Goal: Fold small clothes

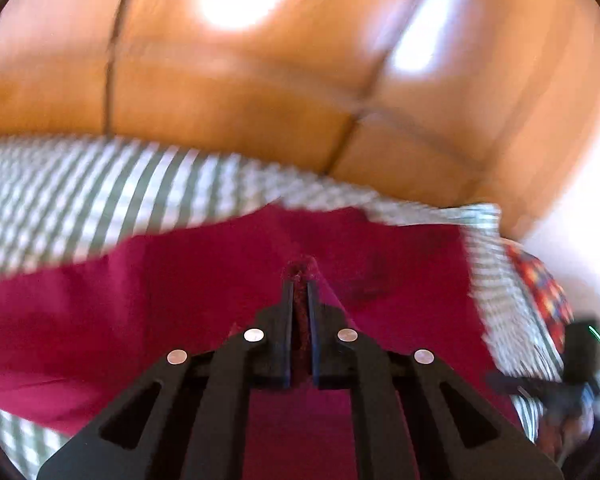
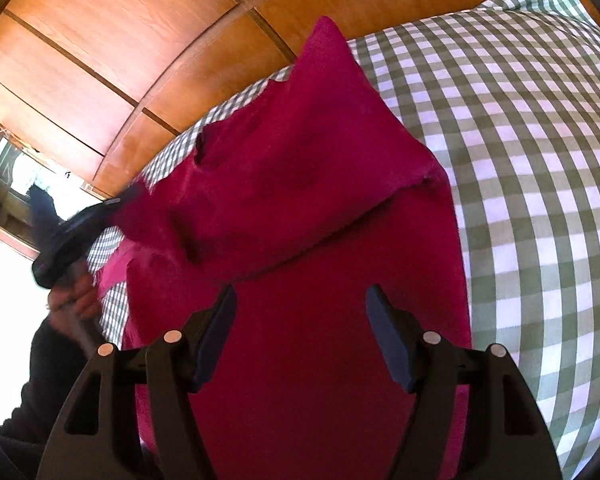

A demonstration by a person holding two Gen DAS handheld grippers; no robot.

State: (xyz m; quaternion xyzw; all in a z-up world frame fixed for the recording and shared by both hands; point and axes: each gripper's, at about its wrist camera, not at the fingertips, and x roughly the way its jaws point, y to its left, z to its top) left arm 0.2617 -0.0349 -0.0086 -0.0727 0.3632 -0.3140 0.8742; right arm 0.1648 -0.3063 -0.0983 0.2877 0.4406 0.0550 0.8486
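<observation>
Red garment (image 2: 300,360), edge pinched by left hand-held gripper (image 1: 300,284)

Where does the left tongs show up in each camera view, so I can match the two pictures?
Left wrist view: the left tongs fill the bottom centre, shut on a pinch of the red garment.
Right wrist view: the left tongs sit at the left edge, gripping the garment's lifted edge.
Shared landmark: the green-and-white checked cloth under the garment, against the wooden panels.

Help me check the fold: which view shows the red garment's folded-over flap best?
The right wrist view: the red garment shows its flap lifted and folded over by the left gripper. The left wrist view shows only blurred cloth pinched at its fingertips.
</observation>
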